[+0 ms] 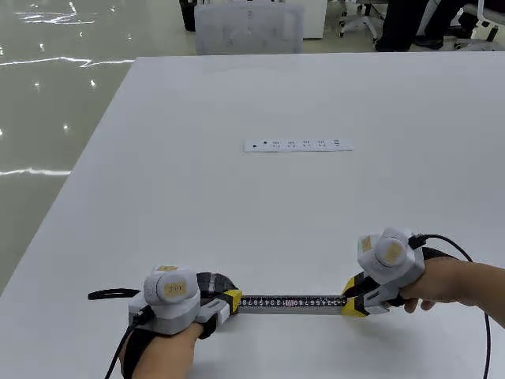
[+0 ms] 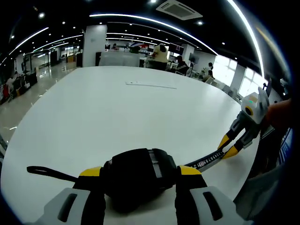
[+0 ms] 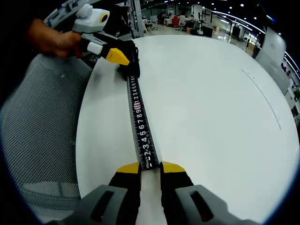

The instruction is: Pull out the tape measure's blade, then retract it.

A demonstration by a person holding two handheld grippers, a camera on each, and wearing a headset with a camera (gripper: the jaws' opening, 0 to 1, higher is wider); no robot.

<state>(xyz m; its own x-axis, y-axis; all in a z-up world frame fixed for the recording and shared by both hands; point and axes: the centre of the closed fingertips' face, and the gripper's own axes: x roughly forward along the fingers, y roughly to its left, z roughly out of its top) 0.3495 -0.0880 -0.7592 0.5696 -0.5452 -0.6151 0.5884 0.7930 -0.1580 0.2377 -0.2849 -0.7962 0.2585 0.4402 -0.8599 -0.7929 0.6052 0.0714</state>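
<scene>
**Pull step in hand: blade out between the grippers.**
The left gripper is clamped on the case. The right gripper, jaws almost shut, pinches the tip of the blade. The blade lies flat on the table and runs straight from one gripper to the other. Judged next move: bring the right gripper toward the left without loosening the pinch, so the blade feeds back slowly.
</scene>
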